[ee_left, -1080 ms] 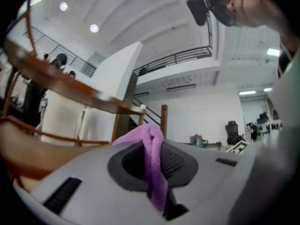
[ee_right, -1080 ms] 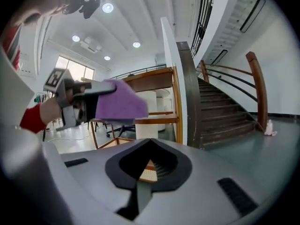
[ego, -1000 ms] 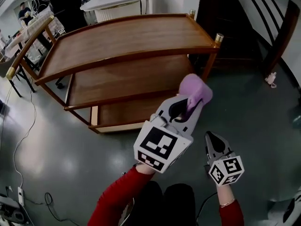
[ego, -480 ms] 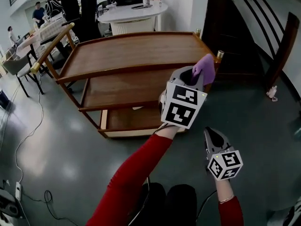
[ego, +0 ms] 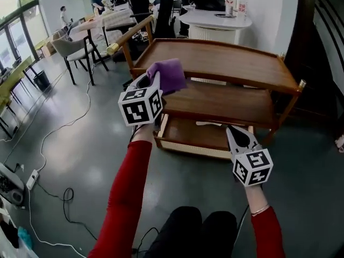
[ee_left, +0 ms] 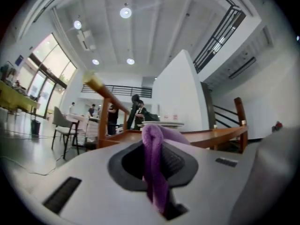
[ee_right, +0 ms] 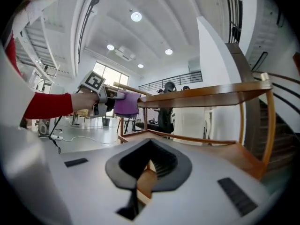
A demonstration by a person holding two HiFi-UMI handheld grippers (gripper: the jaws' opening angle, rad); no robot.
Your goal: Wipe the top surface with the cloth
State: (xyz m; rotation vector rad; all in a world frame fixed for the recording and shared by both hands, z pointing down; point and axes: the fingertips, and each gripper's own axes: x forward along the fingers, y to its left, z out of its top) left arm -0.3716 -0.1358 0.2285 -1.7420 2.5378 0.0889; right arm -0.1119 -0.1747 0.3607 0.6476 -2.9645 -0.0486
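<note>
A three-shelf wooden cart stands ahead of me, its top surface [ego: 226, 63] bare. My left gripper [ego: 156, 78] is raised at the cart's front left corner, shut on a purple cloth [ego: 168, 74] that bunches out above its jaws, level with the top shelf's edge. In the left gripper view the cloth [ee_left: 154, 172] hangs folded between the pads, with the top shelf [ee_left: 206, 136] just behind. My right gripper [ego: 232, 131] is held low, pointing at the bottom shelf, jaws together and nothing in them. The right gripper view shows the cloth [ee_right: 126, 103] beside the top shelf [ee_right: 201, 92].
The cart's handle with a brass cap [ego: 113, 48] rises at its left end. A white round table [ego: 215, 19] stands behind the cart, with chairs [ego: 75, 50] and people further back. Cables [ego: 64, 195] trail over the grey floor at left. A dark stair is at the right.
My left gripper has carried the cloth up and from the cart's right end to its front left corner, while my viewpoint swung. The right gripper has stayed low and shut.
</note>
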